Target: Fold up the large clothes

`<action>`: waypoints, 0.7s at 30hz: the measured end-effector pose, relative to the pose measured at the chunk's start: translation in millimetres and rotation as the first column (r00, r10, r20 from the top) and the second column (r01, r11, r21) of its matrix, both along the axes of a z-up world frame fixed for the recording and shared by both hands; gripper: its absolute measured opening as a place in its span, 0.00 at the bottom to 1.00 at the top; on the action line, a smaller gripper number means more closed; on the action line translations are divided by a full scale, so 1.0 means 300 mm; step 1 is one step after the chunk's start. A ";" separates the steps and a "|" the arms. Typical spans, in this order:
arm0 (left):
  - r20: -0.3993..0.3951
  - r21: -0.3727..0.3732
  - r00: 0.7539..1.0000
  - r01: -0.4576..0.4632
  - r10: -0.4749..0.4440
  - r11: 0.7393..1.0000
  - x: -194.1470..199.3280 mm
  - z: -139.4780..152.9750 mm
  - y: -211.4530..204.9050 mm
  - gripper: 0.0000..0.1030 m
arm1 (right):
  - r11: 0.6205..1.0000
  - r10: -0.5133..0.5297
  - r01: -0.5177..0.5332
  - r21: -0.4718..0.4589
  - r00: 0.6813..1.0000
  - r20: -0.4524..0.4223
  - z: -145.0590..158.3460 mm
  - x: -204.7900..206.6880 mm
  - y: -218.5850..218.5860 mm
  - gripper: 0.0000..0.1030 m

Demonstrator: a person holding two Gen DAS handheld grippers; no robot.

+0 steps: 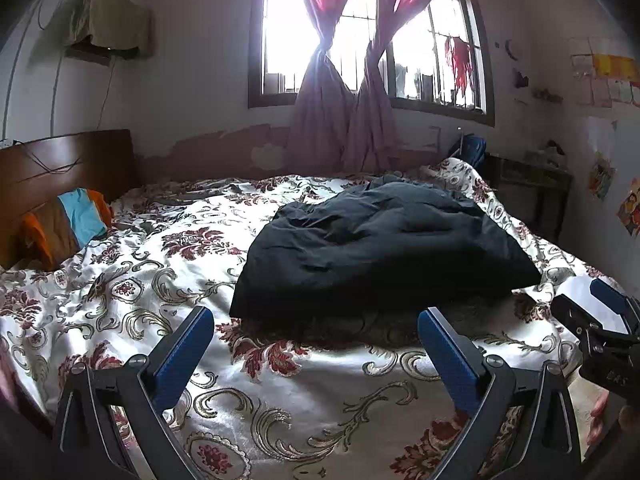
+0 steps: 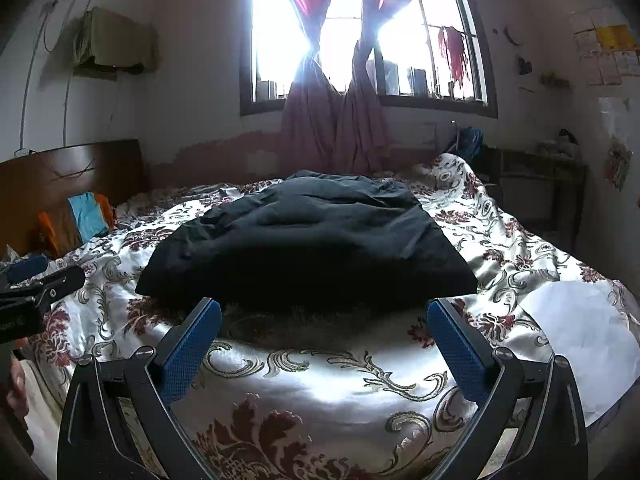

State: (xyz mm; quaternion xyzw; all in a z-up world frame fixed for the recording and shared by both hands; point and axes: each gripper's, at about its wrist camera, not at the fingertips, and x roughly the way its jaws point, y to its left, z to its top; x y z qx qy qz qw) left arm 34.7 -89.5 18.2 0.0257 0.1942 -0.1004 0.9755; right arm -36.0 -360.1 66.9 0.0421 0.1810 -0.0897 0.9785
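We see the dark garment lying in a rumpled, roughly folded heap on the floral bedspread, toward the middle of the bed and nearer the window side than our tools. In the right wrist view the same garment sits straight ahead, its near edge just beyond the blue fingertips.

Our left gripper hovers over the bedspread with its fingers spread wide and nothing between them; the garment's near edge lies just past its tips, not touching. Our right gripper is likewise wide apart and holds nothing, poised over the bedspread short of the cloth.

Each tool shows at the edge of the other's view.

A white sheet of paper lies on the bedspread to the right. A striped pillow leans against the wooden headboard at the left. Behind the bed, knotted pink curtains hang before a bright barred window.
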 end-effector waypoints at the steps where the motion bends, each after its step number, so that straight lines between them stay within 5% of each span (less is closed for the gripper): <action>1: -0.004 0.005 1.000 -0.002 0.002 1.000 0.002 -0.004 0.000 1.00 | 1.000 -0.002 0.002 0.003 1.000 0.000 -0.001 -0.001 0.000 0.99; 21: -0.027 0.016 1.000 -0.005 0.005 1.000 0.011 -0.025 -0.001 1.00 | 1.000 -0.012 0.012 0.011 1.000 0.004 -0.011 -0.006 0.014 0.99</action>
